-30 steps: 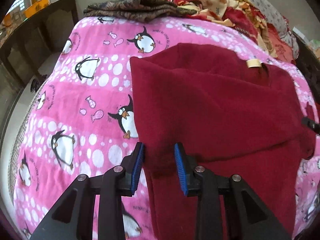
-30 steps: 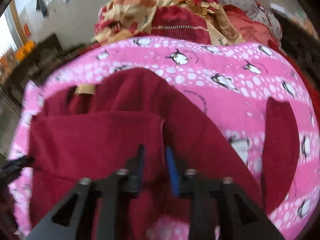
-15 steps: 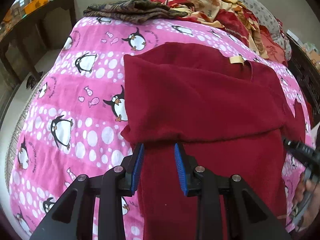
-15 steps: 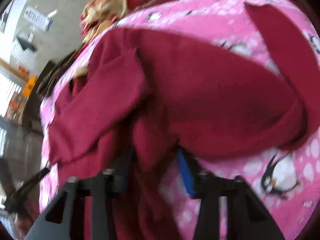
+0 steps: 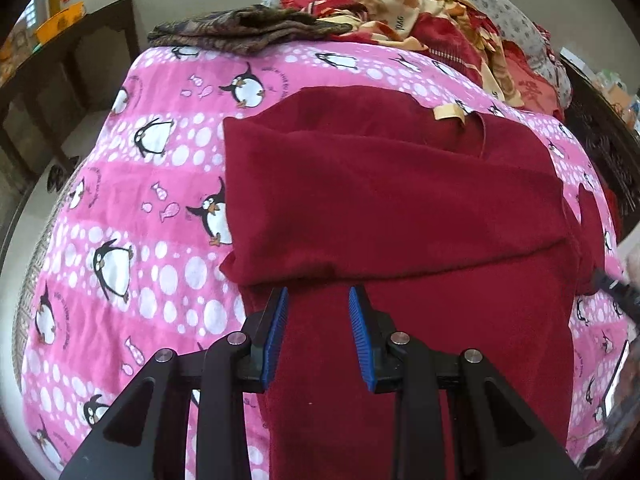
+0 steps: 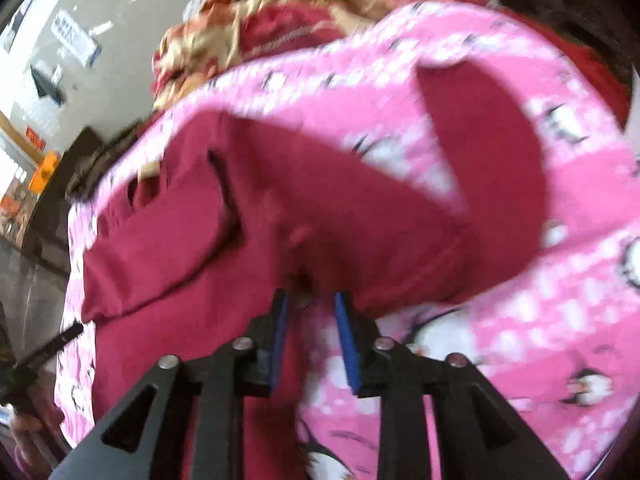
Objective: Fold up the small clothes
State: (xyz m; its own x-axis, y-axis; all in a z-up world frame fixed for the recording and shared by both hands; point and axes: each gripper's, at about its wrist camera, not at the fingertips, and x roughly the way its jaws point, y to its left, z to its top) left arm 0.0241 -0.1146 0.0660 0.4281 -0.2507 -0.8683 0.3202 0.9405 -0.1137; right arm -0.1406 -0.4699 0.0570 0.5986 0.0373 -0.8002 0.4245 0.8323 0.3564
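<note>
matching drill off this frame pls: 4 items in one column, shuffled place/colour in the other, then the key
1. sweater
2. penguin blanket
3. neck label
4. dark patterned cloth

A. pink with white dots
B. cream, at the collar
C. folded at the blanket's far edge
D. dark red, one sleeve folded across the body

Pairs: 1-D, 2-A, 3-B, 4-C

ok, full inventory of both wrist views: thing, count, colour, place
sweater: 1, dark red, centre of blanket, one sleeve folded across the body, the other spread out
penguin blanket: 1, pink and white, covers the bed
folded cloth: 1, brown patterned, far edge
bedding pile: 1, red and cream, far right
dark furniture: 1, beside the bed
left gripper: 1, black with blue pads, jaws apart over the sweater
right gripper: 1, same, at sweater's edge; blurred
</note>
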